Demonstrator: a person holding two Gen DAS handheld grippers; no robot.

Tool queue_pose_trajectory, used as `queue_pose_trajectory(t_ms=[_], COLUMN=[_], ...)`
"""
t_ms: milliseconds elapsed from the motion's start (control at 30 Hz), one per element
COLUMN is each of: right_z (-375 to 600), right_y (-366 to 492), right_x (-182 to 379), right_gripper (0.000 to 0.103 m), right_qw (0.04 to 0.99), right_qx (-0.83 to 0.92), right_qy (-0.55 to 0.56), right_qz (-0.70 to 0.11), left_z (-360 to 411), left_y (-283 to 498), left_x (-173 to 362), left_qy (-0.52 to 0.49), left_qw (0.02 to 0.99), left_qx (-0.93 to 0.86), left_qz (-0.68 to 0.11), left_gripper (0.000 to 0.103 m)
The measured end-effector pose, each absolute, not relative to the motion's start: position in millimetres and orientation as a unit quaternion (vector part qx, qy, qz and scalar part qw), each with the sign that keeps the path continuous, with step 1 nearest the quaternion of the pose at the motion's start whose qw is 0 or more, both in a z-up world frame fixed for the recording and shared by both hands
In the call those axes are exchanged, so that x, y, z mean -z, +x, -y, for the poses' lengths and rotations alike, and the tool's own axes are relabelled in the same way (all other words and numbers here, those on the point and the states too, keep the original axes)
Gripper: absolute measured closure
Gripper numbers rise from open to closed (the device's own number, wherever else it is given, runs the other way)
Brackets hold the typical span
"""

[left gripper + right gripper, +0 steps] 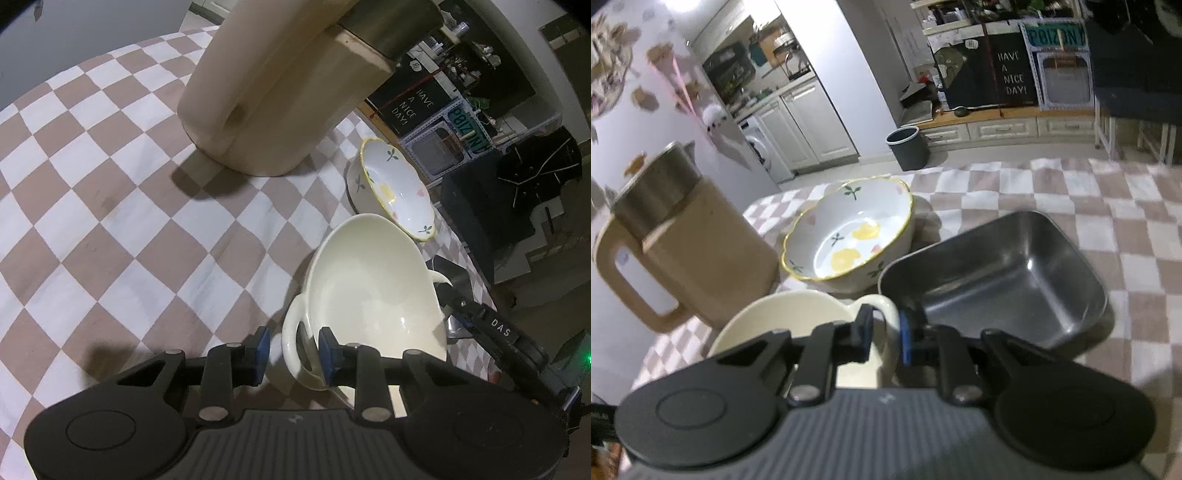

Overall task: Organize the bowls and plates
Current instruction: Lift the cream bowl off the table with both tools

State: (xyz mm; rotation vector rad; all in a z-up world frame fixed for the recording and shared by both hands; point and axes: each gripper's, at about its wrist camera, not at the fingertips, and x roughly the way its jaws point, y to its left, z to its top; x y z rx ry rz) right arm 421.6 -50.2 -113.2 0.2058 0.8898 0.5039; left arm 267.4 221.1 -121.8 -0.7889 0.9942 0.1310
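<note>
A cream two-handled bowl (373, 295) is held between both grippers above the checkered table. My left gripper (293, 352) has its blue pads either side of the bowl's near loop handle (291, 332), closed on it. My right gripper (884, 332) is shut on the opposite handle (882, 306); the bowl also shows in the right wrist view (790, 317). A floral bowl with a yellow rim (397, 188) sits beyond it, also in the right wrist view (849, 236). A steel rectangular tray (1001, 277) stands right of the floral bowl.
A tall beige pitcher with a metal lid (273, 92) stands on the checkered tablecloth (110, 184); it is at the left in the right wrist view (683, 251). The table edge lies past the floral bowl, with shelves and a bin (908, 147) beyond.
</note>
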Motion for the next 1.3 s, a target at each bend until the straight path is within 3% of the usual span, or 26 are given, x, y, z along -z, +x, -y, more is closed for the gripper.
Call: queue_pose_trajectory(t_ms=[233, 367, 700, 933, 1067, 1300], right_z=[47.4, 38.5, 60.8, 74.7, 67.5, 45.4], right_y=[409.9, 393.0, 356.0, 347.0, 353.0, 359.6], right_x=[105.0, 99.2, 94.0, 95.9, 99.7, 115.9], right_gripper=[0.092, 0.090, 0.088, 0.084, 0.068, 0.067], right_qw=[0.872, 0.876, 0.856, 0.840, 0.837, 0.835], right_qx=[-0.221, -0.210, -0.196, -0.228, -0.236, -0.229], right_qy=[0.051, 0.004, 0.043, 0.069, 0.067, 0.014], right_qz=[-0.434, -0.435, -0.476, -0.488, -0.488, -0.500], left_z=[-223.7, -224.2, -217.0, -212.4, -210.6, -213.1], left_y=[267.4, 268.0, 273.6, 279.3, 283.0, 288.4], left_x=[119.8, 119.4, 119.4, 122.3, 123.0, 125.7], left_qy=[-0.355, -0.341, -0.290, -0.270, -0.259, -0.259], left_qw=[0.811, 0.818, 0.833, 0.838, 0.840, 0.838], left_qx=[-0.066, -0.071, -0.071, -0.062, -0.057, -0.049], left_qz=[-0.460, -0.458, -0.465, -0.471, -0.474, -0.477], left_gripper=[0.073, 0.073, 0.076, 0.077, 0.077, 0.077])
